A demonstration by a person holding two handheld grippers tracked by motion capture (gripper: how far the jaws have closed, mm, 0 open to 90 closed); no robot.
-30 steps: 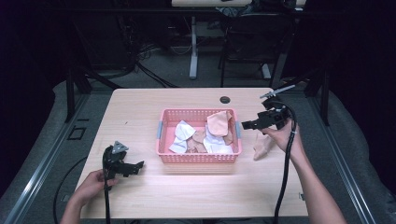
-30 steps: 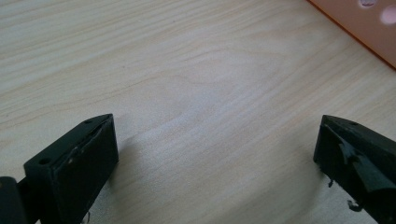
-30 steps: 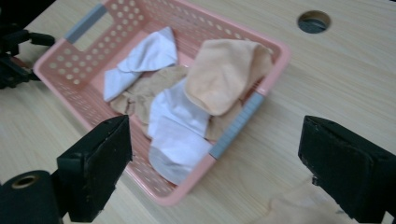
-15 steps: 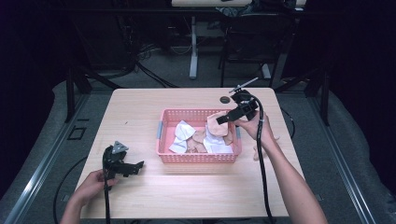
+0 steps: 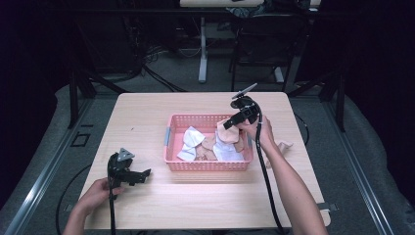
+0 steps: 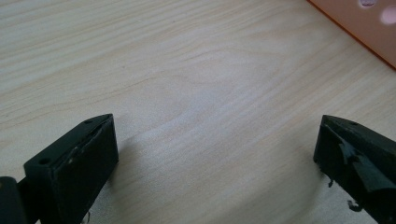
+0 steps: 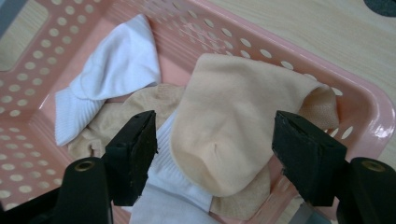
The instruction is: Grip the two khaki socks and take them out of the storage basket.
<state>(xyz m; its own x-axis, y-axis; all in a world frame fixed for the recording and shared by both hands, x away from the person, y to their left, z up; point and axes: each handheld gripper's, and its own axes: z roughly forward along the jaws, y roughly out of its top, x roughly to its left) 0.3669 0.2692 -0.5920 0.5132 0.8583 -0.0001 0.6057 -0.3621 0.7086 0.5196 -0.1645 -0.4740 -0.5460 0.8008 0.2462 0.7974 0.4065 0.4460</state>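
Hovering over the right end of the pink perforated basket [image 5: 208,164], the right gripper [image 7: 215,140] is being held with its jaws spread wide on either side of a peach-coloured sock [image 7: 233,121], which is draped against the basket's inner wall on top of the other socks. No contact between the jaws and the fabric is being shown. A white sock [image 7: 109,74] is lying toward the basket's far-left part in the right gripper view, and a tan sock [image 7: 140,105] is partly buried beneath the peach one. In the high view, another pale sock [image 5: 281,145] is lying on the wooden table [image 5: 147,117] just outside the basket's right end, beside the person's right forearm. The left gripper [image 5: 128,172] is being rested low over bare table near the front-left, its jaws likewise wide apart with nothing between them. If the peach sock is being picked, as seems likely, the grasp is judged best made by lowering the jaws until the rounded bulge is well between the pads, then closing on that single layer, so that the white ribbed sock underneath is not being caught too; the basket wall close behind should be kept clear of the far jaw. No brand, label or legible writing is being shown on the socks, basket or grippers.
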